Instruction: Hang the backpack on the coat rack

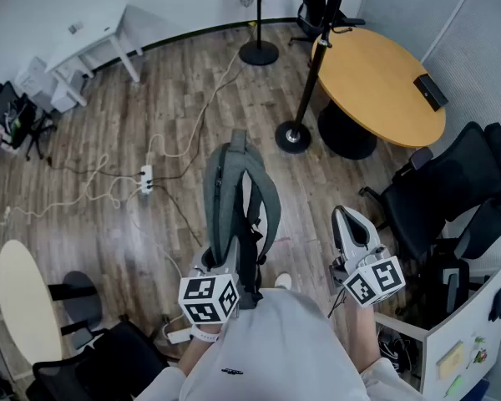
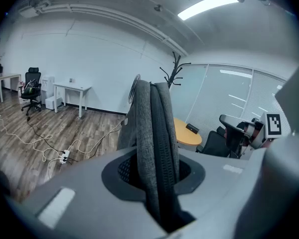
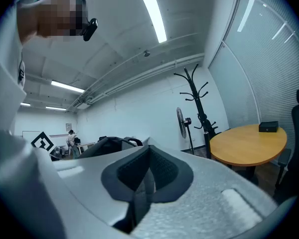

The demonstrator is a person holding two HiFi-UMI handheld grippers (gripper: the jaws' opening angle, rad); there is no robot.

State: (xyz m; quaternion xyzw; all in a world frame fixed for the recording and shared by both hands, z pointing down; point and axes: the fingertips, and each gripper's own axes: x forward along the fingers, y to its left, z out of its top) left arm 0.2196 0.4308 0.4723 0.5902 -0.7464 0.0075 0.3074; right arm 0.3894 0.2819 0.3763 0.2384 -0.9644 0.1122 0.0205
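The grey fabric backpack (image 1: 238,195) hung from the left gripper (image 1: 224,261), jaws clamped on its strap. It was not yet on the black metal coat rack (image 1: 316,65) at one o'clock — carrying and hooking remained. The right gripper (image 1: 348,224) was closed, empty.

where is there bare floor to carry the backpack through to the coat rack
Bare wood floor runs from the backpack to the coat rack base. Crowded: power strip and cables at left, office chairs at right.

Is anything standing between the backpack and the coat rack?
Nothing visible: only bare floor lies between the backpack and the coat rack; the round table stands to the rack's right.
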